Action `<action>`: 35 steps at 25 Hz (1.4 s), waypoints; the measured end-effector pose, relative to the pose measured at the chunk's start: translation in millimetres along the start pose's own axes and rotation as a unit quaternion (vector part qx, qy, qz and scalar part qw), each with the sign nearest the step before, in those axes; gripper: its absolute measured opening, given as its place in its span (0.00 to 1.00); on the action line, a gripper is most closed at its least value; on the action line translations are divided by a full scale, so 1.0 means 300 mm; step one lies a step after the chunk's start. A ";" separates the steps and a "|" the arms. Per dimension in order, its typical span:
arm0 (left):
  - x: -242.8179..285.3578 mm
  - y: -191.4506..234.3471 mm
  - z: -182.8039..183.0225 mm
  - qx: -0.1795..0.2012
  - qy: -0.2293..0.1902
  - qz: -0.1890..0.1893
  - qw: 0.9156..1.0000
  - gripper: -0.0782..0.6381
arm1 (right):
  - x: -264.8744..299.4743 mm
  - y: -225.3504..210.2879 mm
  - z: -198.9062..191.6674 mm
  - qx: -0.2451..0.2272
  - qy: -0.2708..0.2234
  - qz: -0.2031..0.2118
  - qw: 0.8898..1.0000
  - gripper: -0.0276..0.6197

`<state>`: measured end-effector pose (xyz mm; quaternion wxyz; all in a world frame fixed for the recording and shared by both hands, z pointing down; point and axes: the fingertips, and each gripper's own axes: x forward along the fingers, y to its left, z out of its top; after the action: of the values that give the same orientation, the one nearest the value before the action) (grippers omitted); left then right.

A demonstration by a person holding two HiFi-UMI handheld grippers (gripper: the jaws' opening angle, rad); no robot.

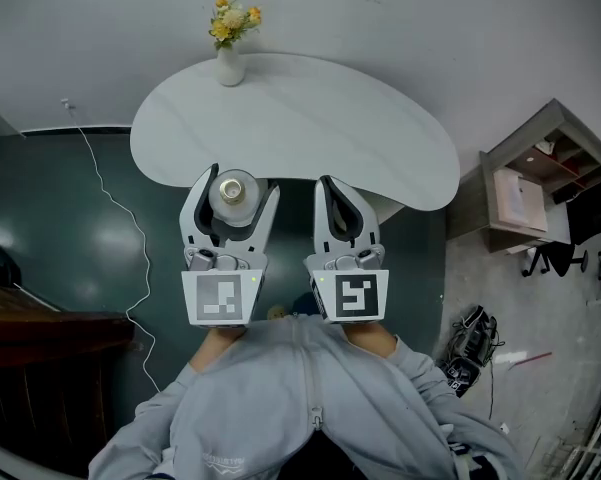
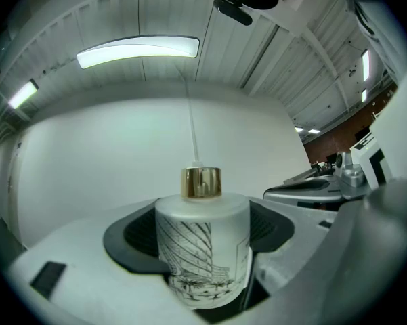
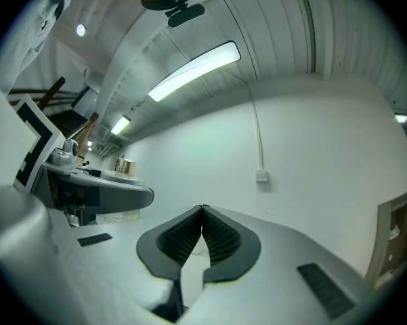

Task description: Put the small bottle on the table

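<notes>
Head view first: your left gripper (image 1: 242, 180) holds the small bottle (image 1: 233, 192) upright at the near edge of the table (image 1: 310, 118), not yet set down. The vase (image 1: 229, 65) stands at the far edge, well apart. Your right gripper (image 1: 332, 182) sits just to the right.

Left gripper view — the pads pinch the bottle's round body below the gold cap (image 2: 202, 182). It's frosted glass, probably light, slick and breakable, so the body is the place to grip.

Right gripper view — jaws pressed together, nothing between them.
</notes>
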<state>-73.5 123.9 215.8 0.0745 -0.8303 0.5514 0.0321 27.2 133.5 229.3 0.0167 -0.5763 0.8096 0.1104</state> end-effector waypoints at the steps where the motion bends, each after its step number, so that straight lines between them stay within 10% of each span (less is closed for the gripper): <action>1: 0.011 0.007 -0.004 -0.002 0.001 0.000 1.000 0.58 | 0.013 -0.002 -0.005 -0.001 0.003 0.000 1.000 0.08; 35: 0.573 0.186 -0.160 -0.018 0.033 0.058 0.998 0.58 | 0.605 -0.227 -0.160 0.023 0.012 0.069 0.997 0.08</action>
<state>-59.2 -61.5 235.0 0.0395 -0.7985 0.6004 0.0190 34.9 -65.8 237.1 0.0130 -0.5202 0.8497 0.0856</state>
